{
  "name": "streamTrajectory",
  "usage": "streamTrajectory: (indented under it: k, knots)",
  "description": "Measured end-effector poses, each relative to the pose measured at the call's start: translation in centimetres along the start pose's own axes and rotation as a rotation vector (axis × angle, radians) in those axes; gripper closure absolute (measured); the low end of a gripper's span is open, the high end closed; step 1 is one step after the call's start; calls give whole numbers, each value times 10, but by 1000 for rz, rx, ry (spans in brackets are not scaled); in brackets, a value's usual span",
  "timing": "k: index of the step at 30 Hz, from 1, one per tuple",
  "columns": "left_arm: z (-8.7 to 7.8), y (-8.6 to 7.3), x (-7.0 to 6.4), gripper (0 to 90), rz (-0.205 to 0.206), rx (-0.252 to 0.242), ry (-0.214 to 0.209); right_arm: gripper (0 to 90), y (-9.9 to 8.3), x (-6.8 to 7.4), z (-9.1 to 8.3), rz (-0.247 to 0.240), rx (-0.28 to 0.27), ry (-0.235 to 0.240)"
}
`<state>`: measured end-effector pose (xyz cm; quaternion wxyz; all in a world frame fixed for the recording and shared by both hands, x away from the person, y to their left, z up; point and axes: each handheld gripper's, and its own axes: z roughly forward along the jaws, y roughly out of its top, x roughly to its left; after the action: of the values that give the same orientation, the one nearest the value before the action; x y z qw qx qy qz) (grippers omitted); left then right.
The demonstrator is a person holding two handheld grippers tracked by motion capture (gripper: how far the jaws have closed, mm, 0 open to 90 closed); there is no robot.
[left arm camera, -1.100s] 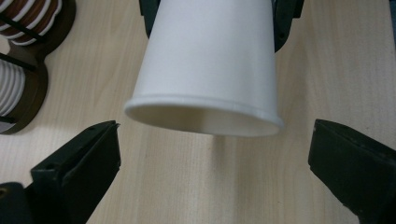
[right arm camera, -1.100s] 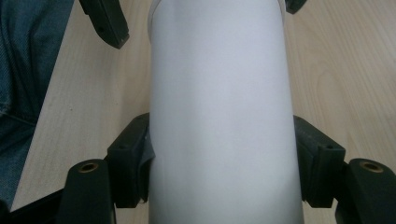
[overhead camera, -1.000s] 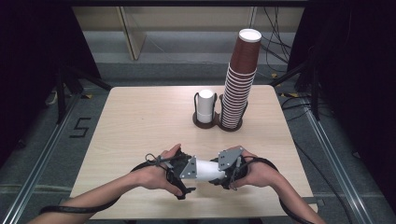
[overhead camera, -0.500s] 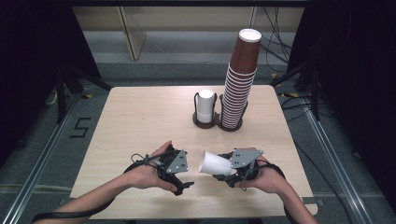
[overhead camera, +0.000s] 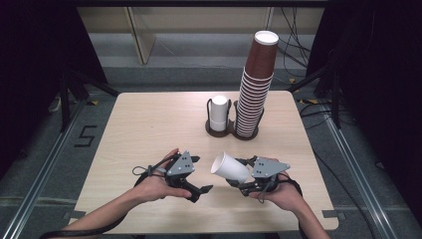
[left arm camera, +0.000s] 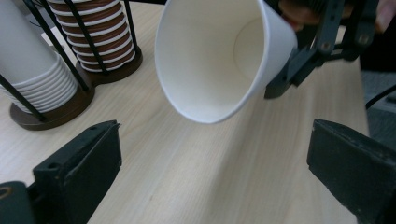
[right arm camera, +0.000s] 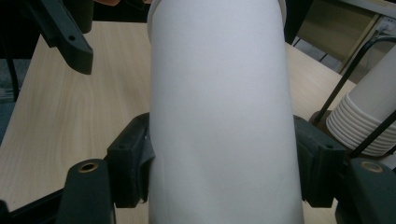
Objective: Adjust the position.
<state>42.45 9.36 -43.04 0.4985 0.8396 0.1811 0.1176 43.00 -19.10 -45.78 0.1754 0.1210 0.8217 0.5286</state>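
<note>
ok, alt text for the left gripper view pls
An empty white paper cup is held on its side above a wooden table, mouth toward the camera, by the right gripper. The left gripper's own black fingers stand wide apart in the foreground; racked white cups and brown cups sit at upper left.

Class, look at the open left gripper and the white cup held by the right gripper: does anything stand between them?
Nothing visible does. The left gripper, jaws apart, faces the white cup's open mouth across bare table. The right gripper clamps the cup; the cup stacks stand farther back.
</note>
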Motion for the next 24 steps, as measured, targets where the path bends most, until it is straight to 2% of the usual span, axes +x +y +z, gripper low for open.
streamTrajectory:
  k: [1,2,5,7,8,10,12,14,16,20,24]
  knots:
    - [0,0,1,30,-24,-13,-9,329,0,-1,1,-28,-12,-5]
    - [0,0,2,32,-39,-26,-14,329,-1,-1,1,-27,-17,-13]
    - [0,0,4,34,-68,-53,-19,329,-3,1,1,11,-43,-3]
    - [1,1,5,34,-65,-49,-11,329,-5,2,2,18,-63,-3]
    - [2,1,5,34,-65,-51,-8,329,-6,2,2,3,-67,-6]
    - [4,2,6,35,-61,-53,-8,329,-8,4,4,14,-63,-3]
    - [6,2,8,43,-61,-56,-12,329,-11,5,7,1,-66,-3]
    - [9,3,9,45,-68,-64,-29,329,-12,7,8,14,-69,-1]
    - [14,4,10,48,-89,-70,-65,329,-12,8,10,3,-79,1]
    - [22,7,13,51,-107,-70,-96,329,-11,10,10,-4,-78,18]
    - [27,10,13,48,-93,-57,-113,330,-11,12,11,-9,-80,22]
